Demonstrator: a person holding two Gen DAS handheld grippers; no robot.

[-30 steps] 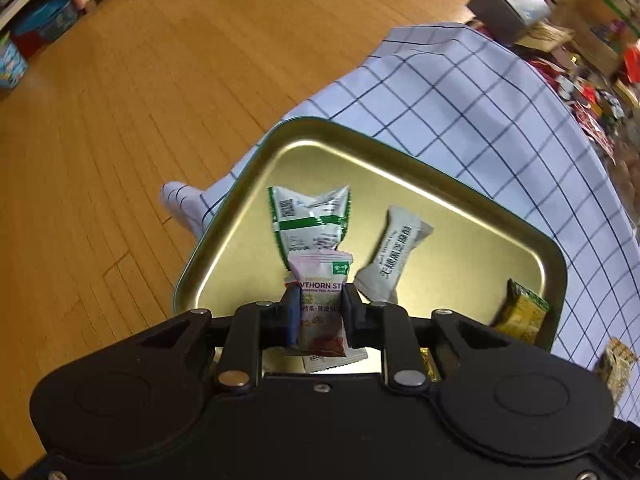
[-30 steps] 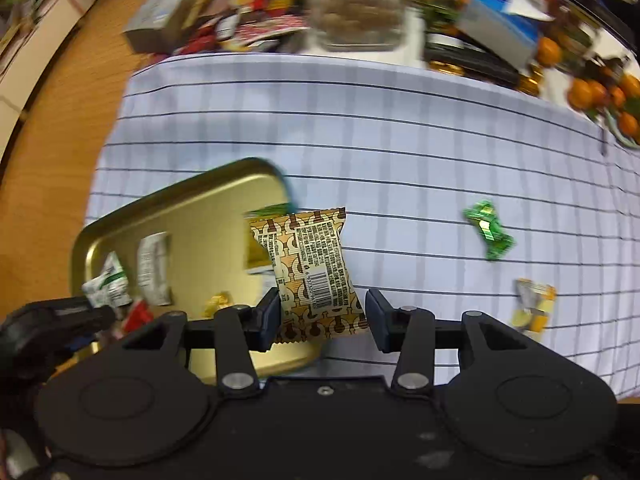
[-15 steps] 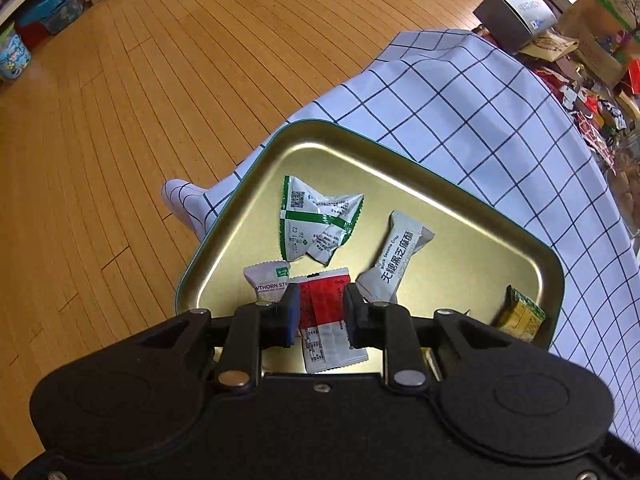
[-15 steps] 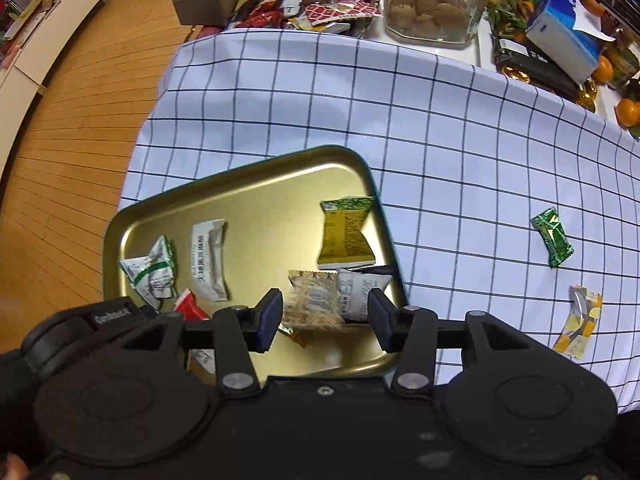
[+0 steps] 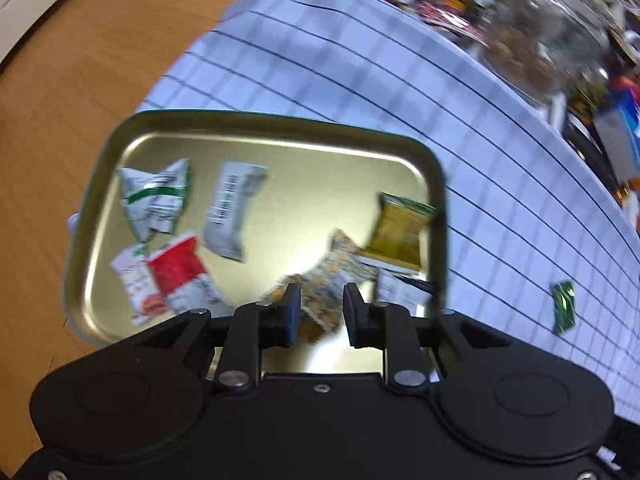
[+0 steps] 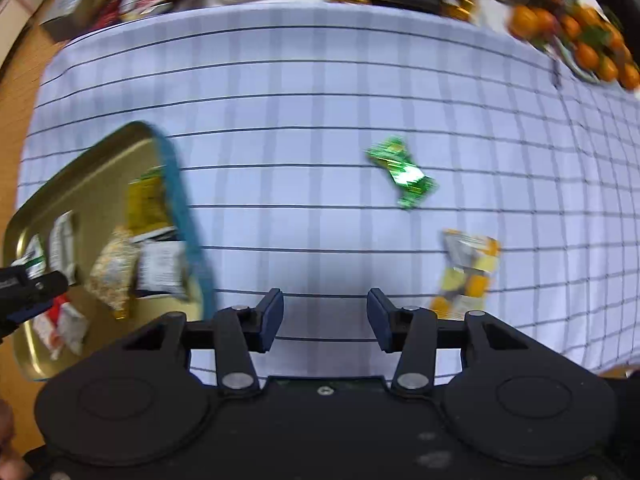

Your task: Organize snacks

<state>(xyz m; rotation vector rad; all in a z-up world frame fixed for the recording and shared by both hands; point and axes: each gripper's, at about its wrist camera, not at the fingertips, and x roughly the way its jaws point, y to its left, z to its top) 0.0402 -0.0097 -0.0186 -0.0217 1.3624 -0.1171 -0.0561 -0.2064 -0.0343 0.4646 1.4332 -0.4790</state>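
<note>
Both grippers, left (image 5: 318, 310) and right (image 6: 325, 314), have empty parted jaws; packet print blurs unreadably.

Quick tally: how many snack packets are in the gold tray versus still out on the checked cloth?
In the gold metal tray: 7
On the blue-checked cloth: 2, green foil candy and yellow-orange packet
Total: 9
</note>
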